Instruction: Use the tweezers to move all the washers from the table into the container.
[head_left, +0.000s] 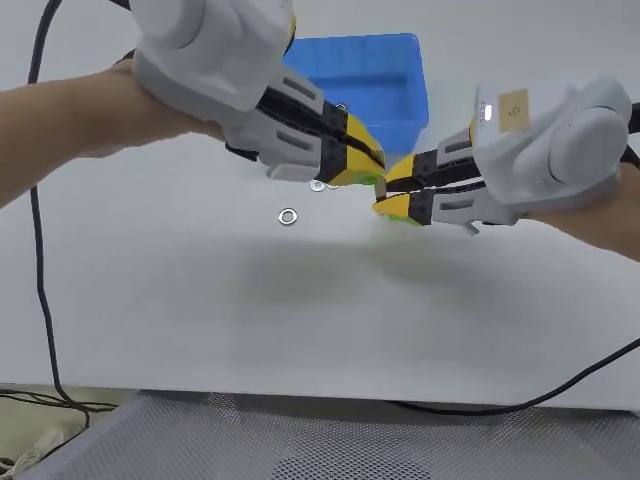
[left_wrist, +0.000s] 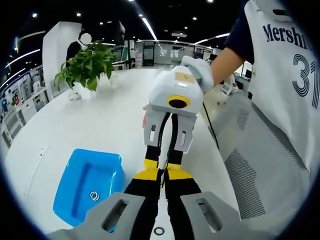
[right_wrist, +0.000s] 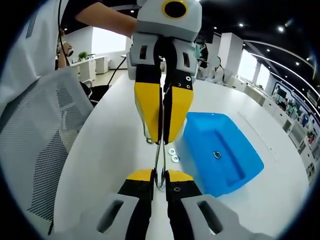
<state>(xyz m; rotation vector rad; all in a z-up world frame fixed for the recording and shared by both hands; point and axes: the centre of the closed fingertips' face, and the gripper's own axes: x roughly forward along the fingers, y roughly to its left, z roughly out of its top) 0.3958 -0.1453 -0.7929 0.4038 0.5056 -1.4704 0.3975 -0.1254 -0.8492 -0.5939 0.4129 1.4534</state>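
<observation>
Washers (right_wrist: 171, 151): two lie side by side on the white table (head_left: 200, 300), just beside the blue container (head_left: 400, 125). In the head view they are partly tucked under the left gripper (head_left: 372, 168). A third washer (head_left: 288, 216) sits alone on the table near that pair, farther from the container. A fourth washer (right_wrist: 217, 154) lies flat on the container floor.

Tweezers (right_wrist: 159, 160) are off the table, held in the air between the two grippers. The grippers meet tip to tip above the table, close over the pair. Left gripper jaws are narrow, clamped on one end of the tweezers. Right gripper (head_left: 385, 190) jaws are narrow too, closed on the other end. Cannot tell which end is the tweezers' tip. Both grippers have yellow jaw ends and white bodies, each held by a bare forearm.

A black cable (head_left: 40, 250) runs down the left side of the table. A grey mesh surface (head_left: 300, 440) sits past the near table edge. In the left gripper view, the person's white jersey (left_wrist: 285, 100) is at the right. A potted plant (left_wrist: 87, 65) stands on a table well behind.
</observation>
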